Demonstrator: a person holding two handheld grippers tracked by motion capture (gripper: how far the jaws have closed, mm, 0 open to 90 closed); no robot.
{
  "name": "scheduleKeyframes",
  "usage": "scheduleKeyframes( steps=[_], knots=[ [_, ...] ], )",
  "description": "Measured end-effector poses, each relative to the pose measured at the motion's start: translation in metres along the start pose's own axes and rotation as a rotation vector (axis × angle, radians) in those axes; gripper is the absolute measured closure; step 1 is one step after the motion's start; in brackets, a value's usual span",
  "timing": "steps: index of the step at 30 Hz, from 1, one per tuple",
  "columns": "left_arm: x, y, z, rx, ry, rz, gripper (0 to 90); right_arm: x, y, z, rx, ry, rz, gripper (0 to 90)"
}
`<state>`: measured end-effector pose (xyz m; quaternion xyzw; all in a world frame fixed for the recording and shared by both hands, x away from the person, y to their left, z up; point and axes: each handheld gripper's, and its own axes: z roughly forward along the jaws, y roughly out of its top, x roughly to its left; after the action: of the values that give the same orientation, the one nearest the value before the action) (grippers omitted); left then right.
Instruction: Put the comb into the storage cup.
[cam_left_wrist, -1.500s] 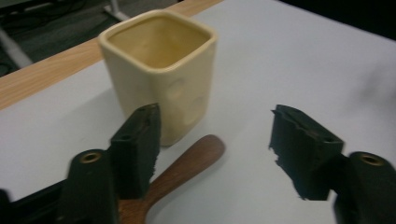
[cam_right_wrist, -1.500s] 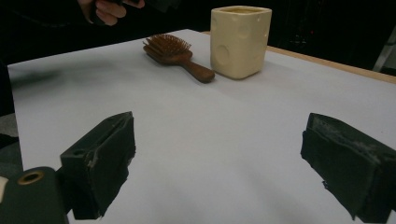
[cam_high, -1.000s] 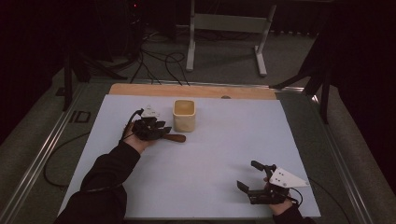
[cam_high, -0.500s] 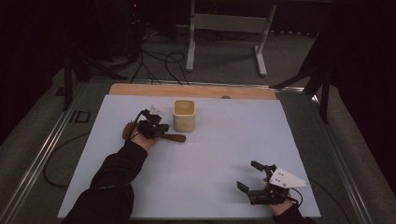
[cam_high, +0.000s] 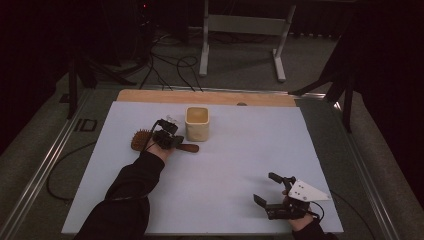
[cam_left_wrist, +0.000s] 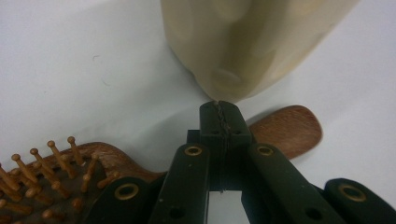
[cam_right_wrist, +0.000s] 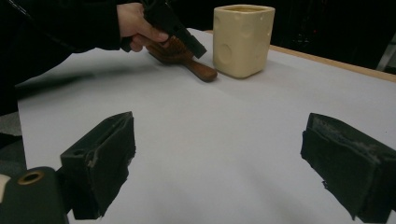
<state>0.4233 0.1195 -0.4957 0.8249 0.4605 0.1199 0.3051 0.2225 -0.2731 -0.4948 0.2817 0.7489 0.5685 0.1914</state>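
Left gripper (cam_high: 167, 138) hangs over the hairbrush (cam_high: 145, 141), jaws pressed together with nothing between them, tips just beside the cream cup (cam_high: 197, 123). Brush lies flat on the white table (cam_high: 235, 150), handle toward the cup. Right gripper (cam_high: 272, 192) rests wide open and empty, well apart.

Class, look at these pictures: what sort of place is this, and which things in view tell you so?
Probably a lab or recording workspace, not a home. A plain white-covered table stands on a grey floor, loose black cables trail behind it beside a grey metal stand, and the surroundings are dark.
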Motion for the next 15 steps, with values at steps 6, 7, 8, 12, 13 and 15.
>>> scheduleKeyframes(
  steps=[6, 7, 8, 12, 13, 15],
  knots=[
    [-0.0005, -0.0003, 0.0082, 0.015, 0.005, -0.016, 90.0, -0.0002, 0.0001, -0.0005, -0.001, 0.0, -0.001, 9.7],
    [-0.0003, -0.0002, 0.0086, 0.016, 0.004, -0.013, 90.0, -0.0002, 0.0001, -0.0005, -0.002, 0.0, 0.0, 9.7],
    [-0.0001, -0.0003, 0.009, 0.018, 0.002, -0.017, 90.0, -0.0005, 0.0, -0.0006, -0.002, 0.0, -0.001, 9.7],
    [-0.0018, -0.0012, 0.0094, 0.026, -0.003, -0.015, 90.0, -0.0005, 0.0004, -0.0013, -0.001, -0.001, -0.001, 9.7],
    [-0.0027, -0.0016, 0.0093, 0.03, -0.003, -0.013, 90.0, -0.0005, 0.0004, -0.0013, -0.001, -0.001, -0.001, 9.7],
    [-0.0045, -0.0028, 0.009, 0.037, -0.004, -0.007, 90.0, -0.0004, 0.0006, -0.0015, -0.001, -0.003, 0.001, 9.7]
  ],
)
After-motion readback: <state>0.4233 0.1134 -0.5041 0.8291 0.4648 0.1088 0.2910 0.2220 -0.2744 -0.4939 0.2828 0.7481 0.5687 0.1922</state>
